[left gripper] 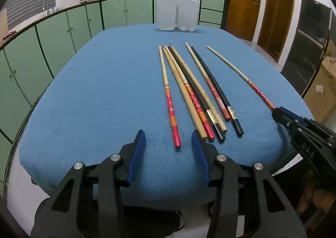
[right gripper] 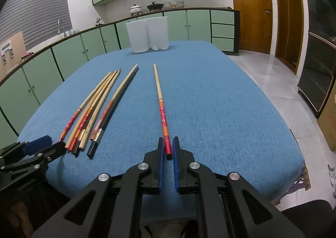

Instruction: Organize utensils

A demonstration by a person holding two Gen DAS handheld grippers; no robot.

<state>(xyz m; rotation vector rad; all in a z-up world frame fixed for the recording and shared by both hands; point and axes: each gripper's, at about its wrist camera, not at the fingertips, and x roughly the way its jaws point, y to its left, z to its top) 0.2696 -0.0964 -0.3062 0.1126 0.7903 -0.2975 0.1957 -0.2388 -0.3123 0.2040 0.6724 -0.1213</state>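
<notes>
Blue desk (right gripper: 210,111) ahead of both my jaws. My right jaws (right gripper: 167,151) are pinching the red end of a lone chopstick (right gripper: 160,99): light, stiff, slick lacquer, so grab the thick end. Left jaws (left gripper: 168,139) are spread, angled down, another red chopstick (left gripper: 170,107) lying just ahead between them.

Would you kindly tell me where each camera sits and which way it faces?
Left wrist: on the left gripper, looking down the blue table at the chopstick bundle; its own fingers apart.
Right wrist: on the right gripper, fingers shut on the lone chopstick.
Shared: table, chopsticks, white holder, each other's gripper.
</notes>
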